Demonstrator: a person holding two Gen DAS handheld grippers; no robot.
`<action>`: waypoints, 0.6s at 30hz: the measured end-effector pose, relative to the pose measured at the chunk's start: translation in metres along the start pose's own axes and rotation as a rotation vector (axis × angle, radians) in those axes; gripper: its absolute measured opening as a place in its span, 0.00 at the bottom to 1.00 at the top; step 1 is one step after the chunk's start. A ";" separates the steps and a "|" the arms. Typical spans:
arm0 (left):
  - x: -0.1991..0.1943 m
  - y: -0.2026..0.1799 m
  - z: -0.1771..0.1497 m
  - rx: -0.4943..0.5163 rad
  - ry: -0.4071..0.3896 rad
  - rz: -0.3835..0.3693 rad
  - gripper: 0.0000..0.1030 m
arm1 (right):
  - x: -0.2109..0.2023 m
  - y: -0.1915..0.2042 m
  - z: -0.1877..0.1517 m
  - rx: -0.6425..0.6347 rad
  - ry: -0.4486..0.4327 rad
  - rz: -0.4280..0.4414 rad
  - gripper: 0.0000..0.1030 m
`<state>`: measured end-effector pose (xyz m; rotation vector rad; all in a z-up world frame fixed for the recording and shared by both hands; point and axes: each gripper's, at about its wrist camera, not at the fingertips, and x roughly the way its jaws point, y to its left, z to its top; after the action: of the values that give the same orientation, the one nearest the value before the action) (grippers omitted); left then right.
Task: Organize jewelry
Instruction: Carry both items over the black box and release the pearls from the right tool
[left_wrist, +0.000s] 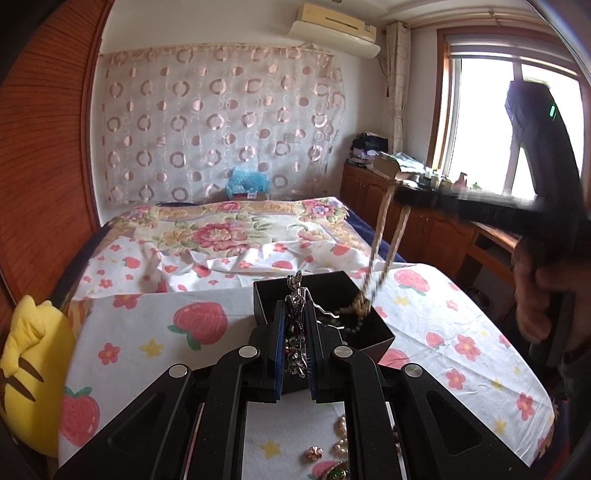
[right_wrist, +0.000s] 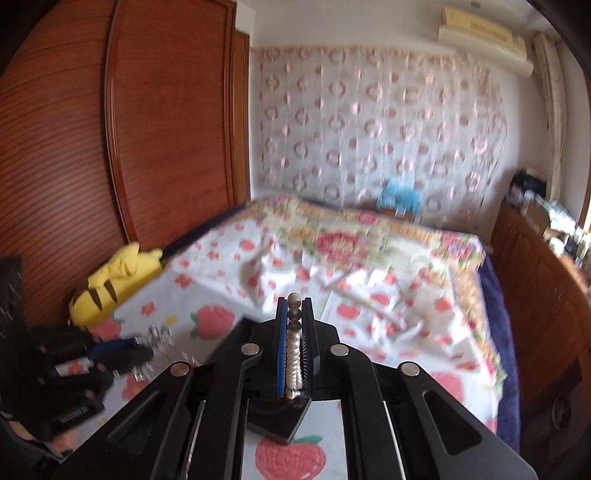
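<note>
Left wrist view: left gripper (left_wrist: 295, 325) fingers pinch a silver ornament (left_wrist: 296, 332) beside the black box (left_wrist: 321, 314) on the tabletop; loose jewelry (left_wrist: 340, 446) is partly hidden below. Right wrist view: right gripper (right_wrist: 294, 343) fingers clamp a pearl strand (right_wrist: 294, 354); its hanging end is cut off, background blurred.

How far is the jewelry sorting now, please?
Partly done. One end of the pearl necklace already lies in the black box; the right gripper holds the rest above it. The left gripper clamps a silver ornament. Loose pieces on the sheet remain.
</note>
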<state>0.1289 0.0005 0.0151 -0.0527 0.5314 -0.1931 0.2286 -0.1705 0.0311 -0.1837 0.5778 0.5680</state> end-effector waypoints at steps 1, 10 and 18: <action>0.003 0.000 0.000 0.001 0.005 0.002 0.08 | 0.008 0.001 -0.007 0.005 0.018 0.005 0.08; 0.027 -0.002 0.003 0.010 0.044 0.019 0.08 | 0.051 -0.001 -0.055 0.057 0.125 0.039 0.12; 0.041 -0.007 0.008 0.016 0.049 0.024 0.08 | 0.034 -0.015 -0.077 0.070 0.126 0.035 0.16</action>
<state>0.1662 -0.0141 0.0026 -0.0255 0.5794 -0.1756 0.2244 -0.1919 -0.0519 -0.1436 0.7236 0.5723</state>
